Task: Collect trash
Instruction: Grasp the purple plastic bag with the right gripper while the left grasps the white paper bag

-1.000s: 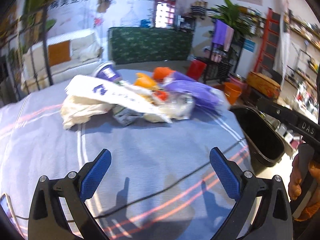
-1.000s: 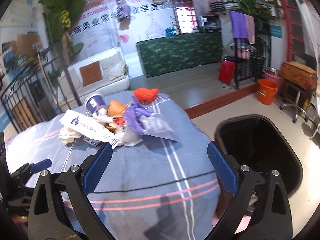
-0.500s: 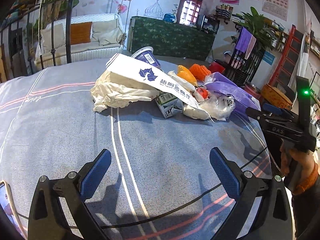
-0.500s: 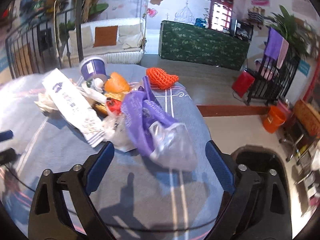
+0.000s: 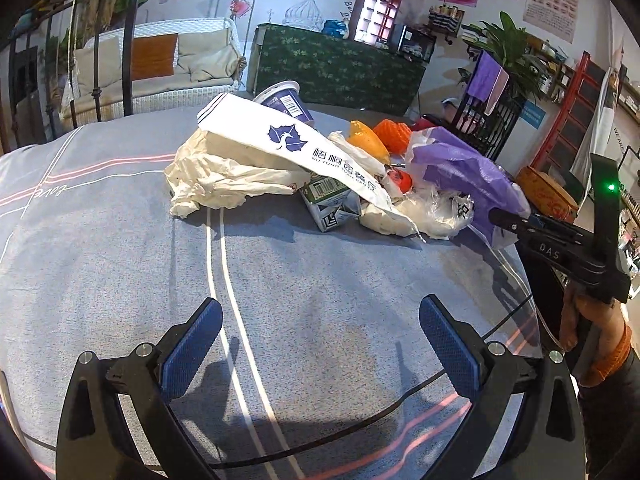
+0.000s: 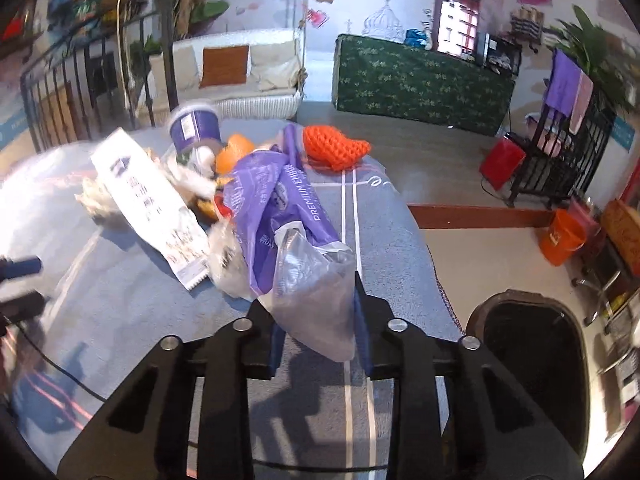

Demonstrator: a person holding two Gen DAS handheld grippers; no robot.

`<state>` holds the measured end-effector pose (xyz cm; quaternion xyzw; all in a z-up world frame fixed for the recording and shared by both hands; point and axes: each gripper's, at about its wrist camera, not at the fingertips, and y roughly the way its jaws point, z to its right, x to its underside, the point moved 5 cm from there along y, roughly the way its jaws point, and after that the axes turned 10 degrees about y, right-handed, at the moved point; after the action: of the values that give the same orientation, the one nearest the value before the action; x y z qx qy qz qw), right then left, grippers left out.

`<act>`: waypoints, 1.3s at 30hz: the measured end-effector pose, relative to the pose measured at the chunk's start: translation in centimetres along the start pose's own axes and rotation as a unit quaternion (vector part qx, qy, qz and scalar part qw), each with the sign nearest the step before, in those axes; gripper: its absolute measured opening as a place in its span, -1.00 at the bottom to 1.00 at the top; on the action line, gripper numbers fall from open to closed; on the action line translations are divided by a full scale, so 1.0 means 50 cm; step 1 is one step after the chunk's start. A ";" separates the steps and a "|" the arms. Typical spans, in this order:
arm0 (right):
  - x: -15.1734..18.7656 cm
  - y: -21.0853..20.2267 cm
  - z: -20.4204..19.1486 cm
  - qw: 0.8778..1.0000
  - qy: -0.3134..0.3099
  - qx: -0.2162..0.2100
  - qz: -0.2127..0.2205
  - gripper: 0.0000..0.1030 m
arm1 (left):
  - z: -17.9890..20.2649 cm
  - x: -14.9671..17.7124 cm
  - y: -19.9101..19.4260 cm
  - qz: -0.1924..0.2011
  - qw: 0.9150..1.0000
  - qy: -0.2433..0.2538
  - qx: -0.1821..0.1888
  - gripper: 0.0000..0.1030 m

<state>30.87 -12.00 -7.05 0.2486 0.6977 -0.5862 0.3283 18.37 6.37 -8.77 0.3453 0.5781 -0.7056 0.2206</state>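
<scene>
On the grey cloth [image 5: 120, 264], right tool [image 6: 316, 328] closing on purple bag [image 6: 280, 216] (clear end); left tool [image 5: 320, 348] wide, empty.

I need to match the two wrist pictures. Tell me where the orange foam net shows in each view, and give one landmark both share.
Left wrist: the orange foam net sits right of centre in the upper half, at the far side of the trash pile, behind the purple plastic bag.
Right wrist: the net lies just above centre, beyond the bag's far end.
Shared landmark: the green patterned counter.
</scene>
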 end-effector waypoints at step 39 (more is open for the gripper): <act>0.033 -0.095 0.007 0.997 0.056 0.015 0.041 -0.51 | 0.024 -0.115 0.162 -0.022 0.993 -0.092 0.065 -0.68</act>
<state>26.39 -13.31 -5.21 0.3147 0.6954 -0.5678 0.3084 27.68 2.82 -9.78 0.2799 0.5158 -0.7752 0.2339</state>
